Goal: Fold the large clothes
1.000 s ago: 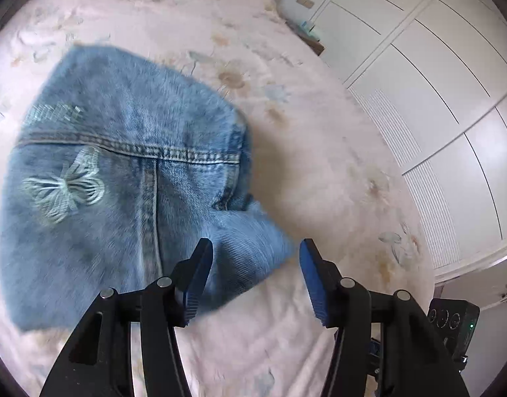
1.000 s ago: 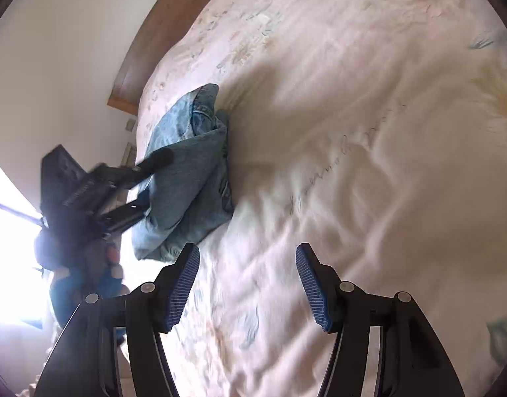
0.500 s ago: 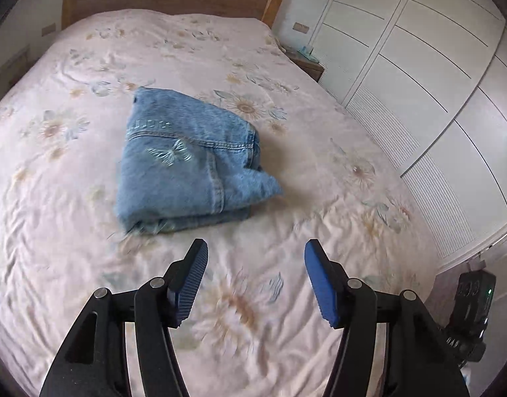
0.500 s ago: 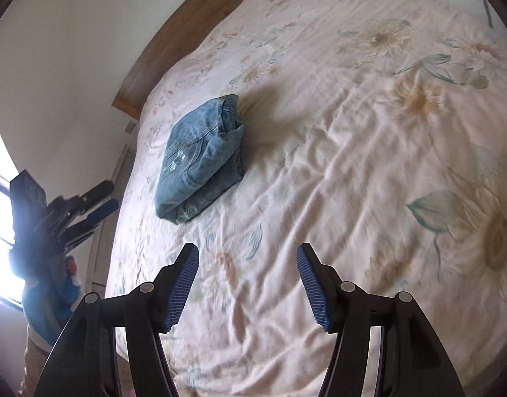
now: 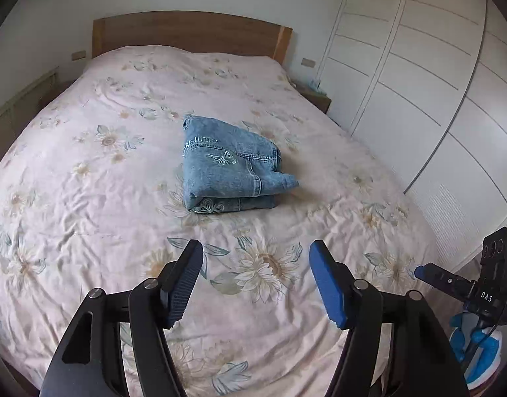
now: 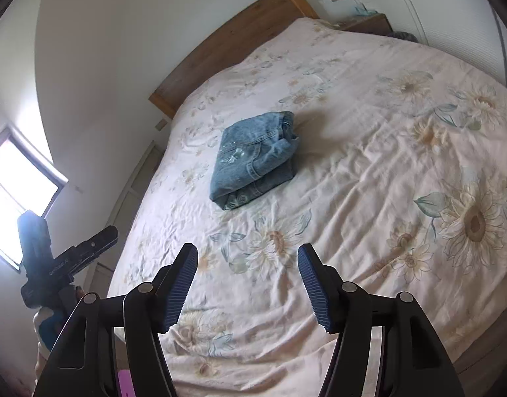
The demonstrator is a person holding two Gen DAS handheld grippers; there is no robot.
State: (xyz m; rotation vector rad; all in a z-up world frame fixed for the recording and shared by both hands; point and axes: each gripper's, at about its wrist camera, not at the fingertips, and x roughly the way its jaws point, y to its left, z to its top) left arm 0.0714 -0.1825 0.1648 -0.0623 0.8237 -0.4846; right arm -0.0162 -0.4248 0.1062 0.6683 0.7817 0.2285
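Mid-bed [image 5: 88,198], folded jeans [image 5: 230,172] sit dead ahead of the left claw [image 5: 255,281], ahead-left of the right claw [image 6: 247,284]. Both claws wide, empty, well apart from it. Long axis runs toward the headboard [image 5: 187,33]. Fold looks done.

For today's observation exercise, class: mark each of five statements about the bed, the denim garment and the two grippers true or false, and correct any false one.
1. The denim garment lies folded on the bed. True.
2. The left gripper is clamped on the garment. False: its jaws are open and empty, short of the garment.
3. The right gripper is open and holds nothing. True.
4. The bedcover is plain white. False: it carries a flower print.
5. A wooden headboard stands at the far end of the bed. True.
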